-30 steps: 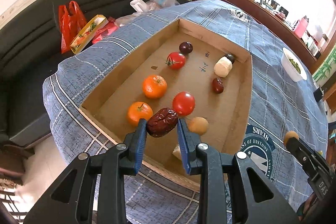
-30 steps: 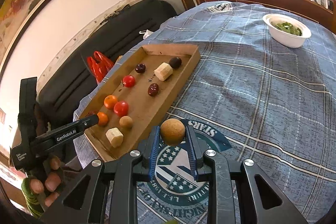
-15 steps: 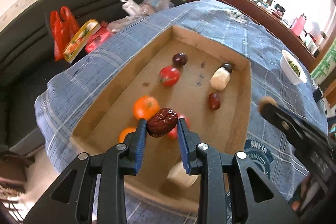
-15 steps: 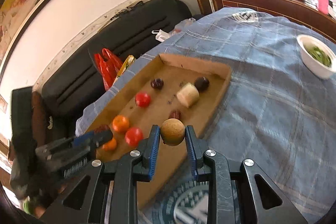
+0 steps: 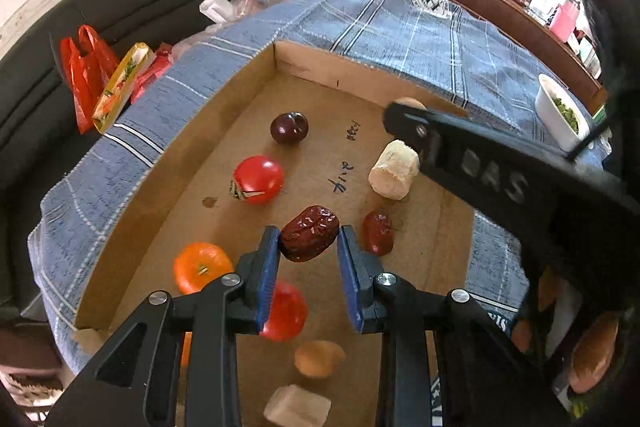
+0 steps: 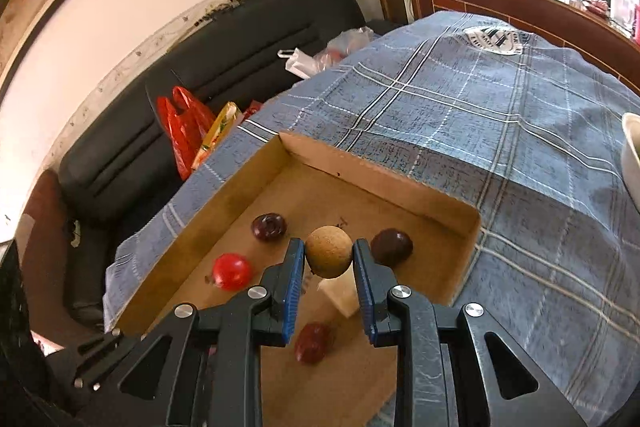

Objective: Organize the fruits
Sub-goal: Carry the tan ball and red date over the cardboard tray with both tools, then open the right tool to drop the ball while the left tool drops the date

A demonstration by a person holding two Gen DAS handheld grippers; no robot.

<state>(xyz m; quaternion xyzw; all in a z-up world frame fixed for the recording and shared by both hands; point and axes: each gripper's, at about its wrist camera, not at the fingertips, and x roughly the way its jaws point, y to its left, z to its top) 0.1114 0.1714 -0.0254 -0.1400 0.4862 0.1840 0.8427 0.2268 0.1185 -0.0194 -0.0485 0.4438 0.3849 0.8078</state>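
Left tool [image 5: 308, 253] clamped on red date [image 5: 309, 233]; right tool [image 6: 328, 273] clamped on tan longan [image 6: 329, 257], both above cardboard tray [image 5: 168, 187].

Between blue-padded fingers [image 5: 267, 269] of the black left gripper [image 5: 308, 261]: a wrinkled dark red date [image 5: 309, 239]. Between matching blue pads [image 6: 291, 287] of the black right gripper [image 6: 329, 291]: a tan, speckled round fruit [image 6: 329, 256]. Beyond the fingertips: plain brown cardboard tray [image 5: 168, 163] with black pen marks, bright red tomato [image 5: 258, 179], dark purple plum [image 5: 289, 127], cream banana chunk [image 5: 394, 169]. Left of the left fingers: an orange tangerine [image 5: 202, 267]. Underneath all: blue cloth [image 6: 500, 123] checked with white and dark lines.
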